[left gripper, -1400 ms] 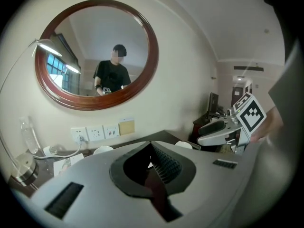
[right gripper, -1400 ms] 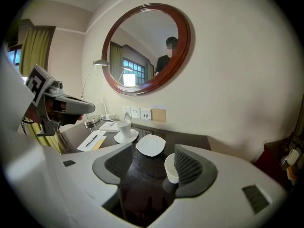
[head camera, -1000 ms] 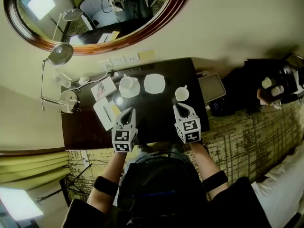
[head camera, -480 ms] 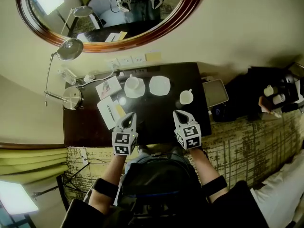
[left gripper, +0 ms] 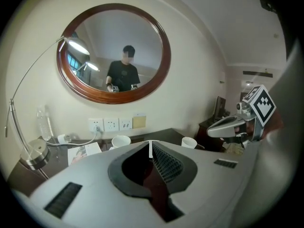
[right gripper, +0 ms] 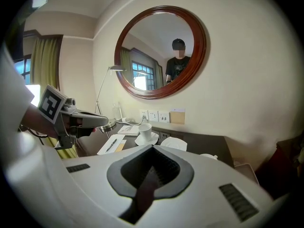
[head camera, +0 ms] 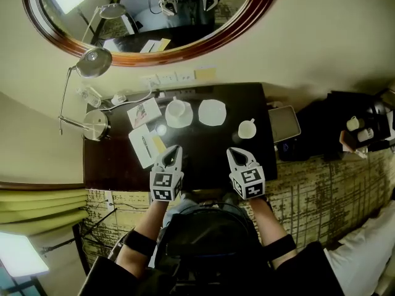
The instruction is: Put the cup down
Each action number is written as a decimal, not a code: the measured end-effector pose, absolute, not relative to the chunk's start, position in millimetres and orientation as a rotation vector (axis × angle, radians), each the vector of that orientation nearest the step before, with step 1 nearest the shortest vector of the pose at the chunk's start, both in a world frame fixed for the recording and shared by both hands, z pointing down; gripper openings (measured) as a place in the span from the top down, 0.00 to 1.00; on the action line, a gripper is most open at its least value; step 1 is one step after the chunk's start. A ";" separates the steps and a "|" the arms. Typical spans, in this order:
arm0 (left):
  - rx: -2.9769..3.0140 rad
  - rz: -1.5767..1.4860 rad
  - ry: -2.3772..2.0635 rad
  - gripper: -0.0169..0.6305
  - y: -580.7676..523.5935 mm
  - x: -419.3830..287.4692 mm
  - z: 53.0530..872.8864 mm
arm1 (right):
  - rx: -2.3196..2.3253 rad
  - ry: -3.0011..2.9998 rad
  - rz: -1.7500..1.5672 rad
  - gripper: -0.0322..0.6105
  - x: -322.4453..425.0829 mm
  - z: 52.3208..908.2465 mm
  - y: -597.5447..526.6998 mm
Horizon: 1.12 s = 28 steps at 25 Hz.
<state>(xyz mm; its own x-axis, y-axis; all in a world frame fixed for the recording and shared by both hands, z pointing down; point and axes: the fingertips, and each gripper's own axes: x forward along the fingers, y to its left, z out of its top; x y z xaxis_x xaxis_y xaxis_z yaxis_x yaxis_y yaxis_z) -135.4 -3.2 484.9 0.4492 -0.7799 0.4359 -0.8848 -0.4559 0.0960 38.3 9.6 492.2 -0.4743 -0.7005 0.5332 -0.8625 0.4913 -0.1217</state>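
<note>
A white cup (head camera: 247, 129) stands by itself on the dark desk (head camera: 210, 156), at its right side; the left gripper view shows this cup (left gripper: 189, 142) too. My right gripper (head camera: 234, 153) is shut and empty, a short way in front of the cup and not touching it. From the right gripper view only the rim of the cup (right gripper: 209, 156) peeks over the right gripper (right gripper: 154, 148). My left gripper (head camera: 174, 150) is also shut and empty, near the desk's front edge. An empty saucer (head camera: 212, 112) lies beside a second cup (head camera: 178, 110) that sits on its own saucer.
A desk lamp (head camera: 94, 125) stands at the left, with a notepad and pen (head camera: 143, 145) and a booklet (head camera: 143, 113) near it. A grey tray (head camera: 284, 124) hangs past the desk's right edge. Wall sockets (head camera: 165, 77) and an oval mirror (head camera: 148, 17) are behind.
My right gripper has drawn back from the lone cup toward the desk's front edge, leaving it standing. The left gripper has barely moved.
</note>
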 end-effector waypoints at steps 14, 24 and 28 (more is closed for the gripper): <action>2.337 0.574 -1.314 0.34 -95.1 -146.4 548.4 | 1.273 -2.268 0.626 0.94 10.8 533.9 1.2; 2.263 0.640 -1.319 0.06 -184.8 -160.8 605.7 | 1.324 -2.233 0.700 0.94 1.3 569.3 -14.5; 2.300 0.686 -1.294 0.04 -208.0 -162.8 643.5 | 1.323 -2.224 0.733 0.94 -3.1 582.1 -12.2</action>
